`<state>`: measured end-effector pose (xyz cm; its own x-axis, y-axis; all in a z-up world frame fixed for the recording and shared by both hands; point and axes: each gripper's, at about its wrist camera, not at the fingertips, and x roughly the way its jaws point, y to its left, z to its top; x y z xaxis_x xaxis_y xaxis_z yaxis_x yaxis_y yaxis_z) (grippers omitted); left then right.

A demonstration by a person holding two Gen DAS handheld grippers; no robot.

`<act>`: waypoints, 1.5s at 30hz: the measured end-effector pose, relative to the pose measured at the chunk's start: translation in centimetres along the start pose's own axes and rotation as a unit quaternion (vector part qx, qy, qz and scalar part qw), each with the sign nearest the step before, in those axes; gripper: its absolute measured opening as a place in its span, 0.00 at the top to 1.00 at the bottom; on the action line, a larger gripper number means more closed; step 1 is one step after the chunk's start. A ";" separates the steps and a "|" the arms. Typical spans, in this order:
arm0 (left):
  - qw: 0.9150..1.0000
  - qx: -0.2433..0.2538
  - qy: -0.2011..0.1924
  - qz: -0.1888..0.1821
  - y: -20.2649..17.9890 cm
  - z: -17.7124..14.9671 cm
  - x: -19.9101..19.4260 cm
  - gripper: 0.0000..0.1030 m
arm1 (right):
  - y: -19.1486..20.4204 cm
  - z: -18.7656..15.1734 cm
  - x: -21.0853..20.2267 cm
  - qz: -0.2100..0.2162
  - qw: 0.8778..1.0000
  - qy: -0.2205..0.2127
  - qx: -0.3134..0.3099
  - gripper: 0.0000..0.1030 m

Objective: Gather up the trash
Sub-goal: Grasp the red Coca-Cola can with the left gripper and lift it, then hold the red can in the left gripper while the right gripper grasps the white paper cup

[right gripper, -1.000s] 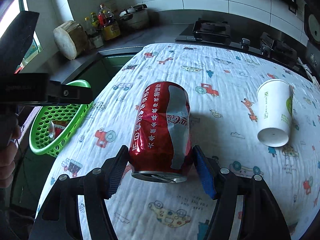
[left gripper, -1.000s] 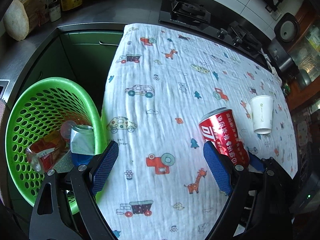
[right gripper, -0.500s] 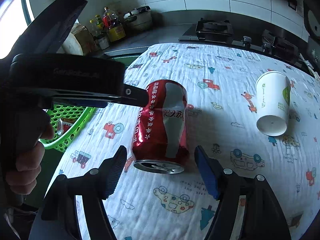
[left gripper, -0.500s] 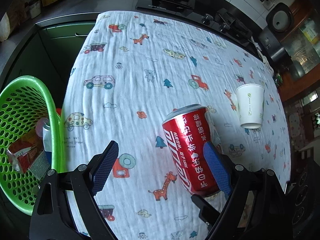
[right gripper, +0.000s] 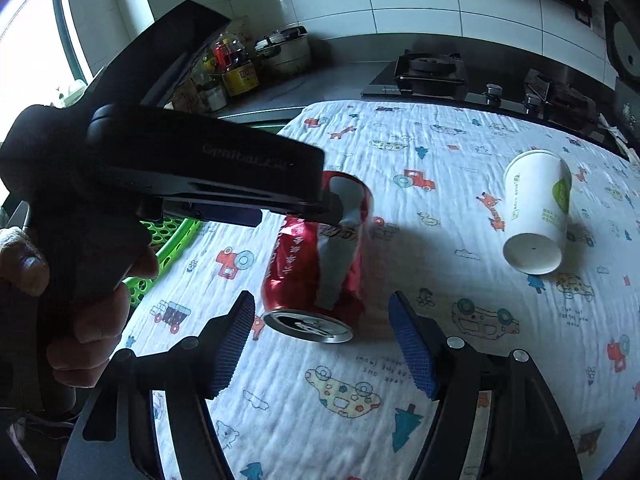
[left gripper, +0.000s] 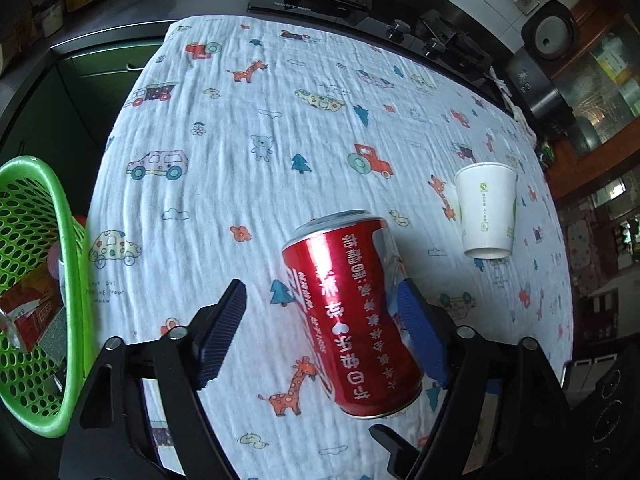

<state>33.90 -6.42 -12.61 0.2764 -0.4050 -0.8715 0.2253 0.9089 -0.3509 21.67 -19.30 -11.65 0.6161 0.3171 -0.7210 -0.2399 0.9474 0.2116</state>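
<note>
A dented red cola can [left gripper: 352, 320] lies on its side on the cartoon-print tablecloth [left gripper: 240, 160], between the two blue-padded fingers of the left gripper [left gripper: 320, 332]. Its jaws have just been closing; the right pad touches the can's side, while the left pad stands clear of it, so the can is straddled rather than pinched. In the right wrist view the can's open end [right gripper: 308, 326] faces the camera and sits just ahead of the right gripper [right gripper: 320, 344], whose fingers are spread with a gap on both sides — nothing is held there. A hand [right gripper: 52, 280] at 9 o'clock grasps the left gripper's black handle. A white paper cup [left gripper: 486, 212] lies at 2 o'clock from the can, apart from it. The green perforated basket [left gripper: 68, 280] sits at 9 o'clock off the table's edge, with trash already inside.
</note>
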 end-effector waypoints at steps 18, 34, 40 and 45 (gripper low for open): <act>1.000 -0.002 0.012 -0.011 -1.4 -0.7 0.4 0.46 | -4.1 -0.9 -1.0 -0.037 0.998 -0.003 0.051 0.34; 0.998 0.062 0.006 0.026 -4.2 -1.1 0.7 0.45 | -5.5 -1.1 -1.6 -0.064 0.996 -0.004 0.055 0.34; 0.998 0.061 0.008 0.023 -4.4 -1.2 0.9 0.44 | -6.4 -1.2 -1.9 -0.085 0.995 -0.008 0.059 0.35; 0.998 0.065 0.015 0.022 -4.9 -1.6 1.3 0.42 | -7.6 -1.2 -2.1 -0.092 0.993 -0.009 0.074 0.35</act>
<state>31.64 -11.25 -12.62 0.2616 -0.3608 -0.8952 0.3331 0.9043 -0.2671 21.31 -27.20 -12.48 0.6522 0.1382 -0.7454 -0.0105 0.9848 0.1734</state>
